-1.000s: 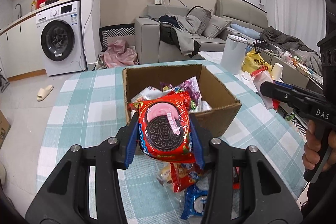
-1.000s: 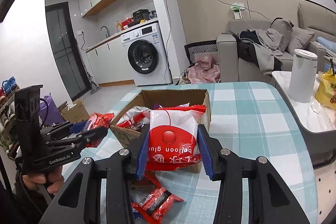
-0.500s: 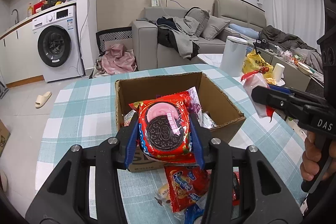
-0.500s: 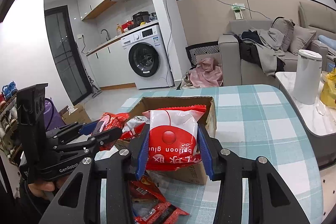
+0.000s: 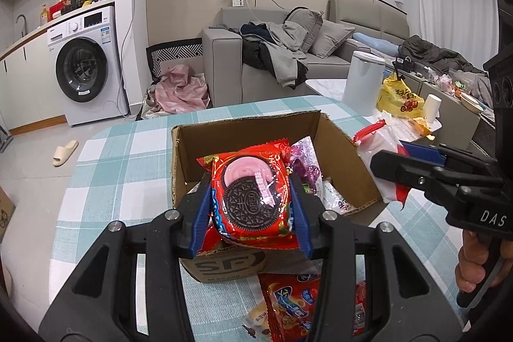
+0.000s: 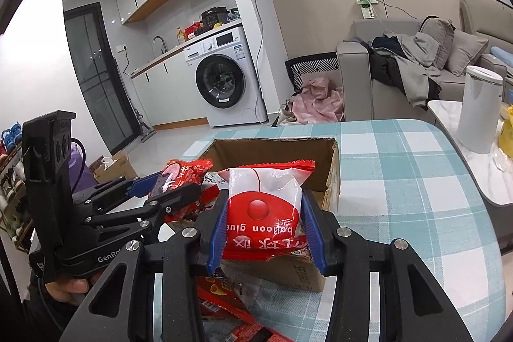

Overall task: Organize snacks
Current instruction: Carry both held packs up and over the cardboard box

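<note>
Snacks are partly sorted: the cardboard box at mid-frame already holds several packets, while others lie loose on the checked tablecloth along the bottom edge. Your left gripper is pinching an Oreo packet at the box's near rim, low centre of its view. Your right gripper is clamped on a white-and-red balloon glue packet, likewise at the rim. You've yet to drop both, then gather the loose packets.
</note>
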### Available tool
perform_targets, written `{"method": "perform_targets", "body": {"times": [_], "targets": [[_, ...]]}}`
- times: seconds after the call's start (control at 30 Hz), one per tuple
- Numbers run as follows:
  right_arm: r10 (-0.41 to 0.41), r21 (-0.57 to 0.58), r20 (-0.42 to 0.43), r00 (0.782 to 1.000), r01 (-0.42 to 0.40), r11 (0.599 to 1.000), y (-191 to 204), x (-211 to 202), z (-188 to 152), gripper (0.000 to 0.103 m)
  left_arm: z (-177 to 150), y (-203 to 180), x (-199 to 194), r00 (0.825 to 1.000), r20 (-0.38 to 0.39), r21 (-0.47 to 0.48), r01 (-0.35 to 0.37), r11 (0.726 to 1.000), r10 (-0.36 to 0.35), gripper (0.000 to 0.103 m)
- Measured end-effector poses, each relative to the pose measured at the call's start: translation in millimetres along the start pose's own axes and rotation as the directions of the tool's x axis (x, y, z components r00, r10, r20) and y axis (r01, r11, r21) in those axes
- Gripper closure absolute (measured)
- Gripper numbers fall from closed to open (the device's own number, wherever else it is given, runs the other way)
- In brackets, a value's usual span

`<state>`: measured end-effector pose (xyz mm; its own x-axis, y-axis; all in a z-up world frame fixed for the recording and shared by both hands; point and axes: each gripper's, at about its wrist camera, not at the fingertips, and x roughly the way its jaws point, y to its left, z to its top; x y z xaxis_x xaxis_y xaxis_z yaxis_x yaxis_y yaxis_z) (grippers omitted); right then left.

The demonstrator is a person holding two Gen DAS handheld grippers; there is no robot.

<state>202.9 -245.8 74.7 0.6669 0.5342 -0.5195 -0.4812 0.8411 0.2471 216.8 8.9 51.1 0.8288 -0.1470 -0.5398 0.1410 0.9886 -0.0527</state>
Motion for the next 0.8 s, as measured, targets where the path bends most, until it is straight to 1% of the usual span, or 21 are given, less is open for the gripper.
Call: {"method": "perform_targets", "body": {"times": [0.17,0.3,0.43,0.5,0.57,0.8], "targets": [[0.004,-0.005,-0.013,1.000,-0.004,1.000,0,10,1,0.059,-3,-2,10,1.000,-0.007,0.011,-0.010,1.000,0.010,0.062],[0.019,0.020,-0.032,0.999,-0.018,1.000,-5,22,-1,0.059,-3,-2,12,1.000,-0.007,0.010,-0.011,1.000,0.011,0.061],[0.011,0.020,-0.050,0.999,-0.010,1.000,-11,33,-3,0.059,-4,-4,14,1.000,-0.009,0.018,-0.014,1.000,0.014,0.061],[0.002,0.027,-0.064,0.998,0.000,1.000,-15,37,-4,0.059,-4,-4,15,1.000,-0.010,0.016,-0.012,1.000,0.012,0.061],[0.016,0.042,-0.066,0.998,-0.014,0.999,-19,37,-5,0.059,-5,-3,16,1.000,-0.011,0.016,-0.012,1.000,0.012,0.061],[0.019,0.053,-0.071,0.997,-0.015,0.998,-29,42,-1,0.059,-5,-4,19,1.000,-0.018,0.026,0.003,1.000,-0.003,0.061]]}}
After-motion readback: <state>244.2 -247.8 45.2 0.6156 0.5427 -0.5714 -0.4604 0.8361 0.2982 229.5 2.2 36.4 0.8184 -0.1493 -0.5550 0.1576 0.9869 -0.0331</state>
